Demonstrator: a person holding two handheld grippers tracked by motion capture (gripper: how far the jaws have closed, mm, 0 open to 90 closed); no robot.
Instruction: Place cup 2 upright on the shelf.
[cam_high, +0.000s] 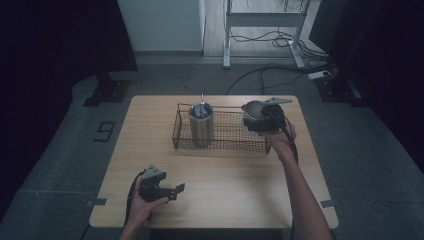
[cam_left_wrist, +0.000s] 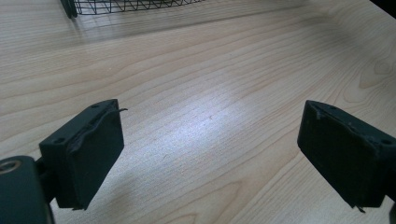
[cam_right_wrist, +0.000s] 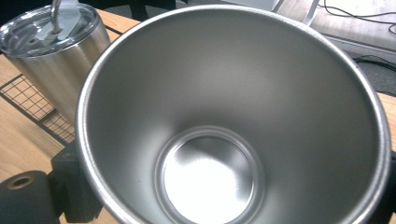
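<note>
A wire basket stands mid-table. In its left end is an upright steel tumbler with a clear lid and a straw, also at the upper left of the right gripper view. My right gripper is shut on an empty, lidless steel cup at the basket's right end, tilted so its mouth faces the camera. One black finger presses on the cup's outer wall. My left gripper rests open near the front left of the table, with only bare wood between its jaws.
The wooden table has free room in front of the basket and between the two hands. The basket's near corner is at the top of the left gripper view. Cables and a desk frame lie on the floor beyond the table.
</note>
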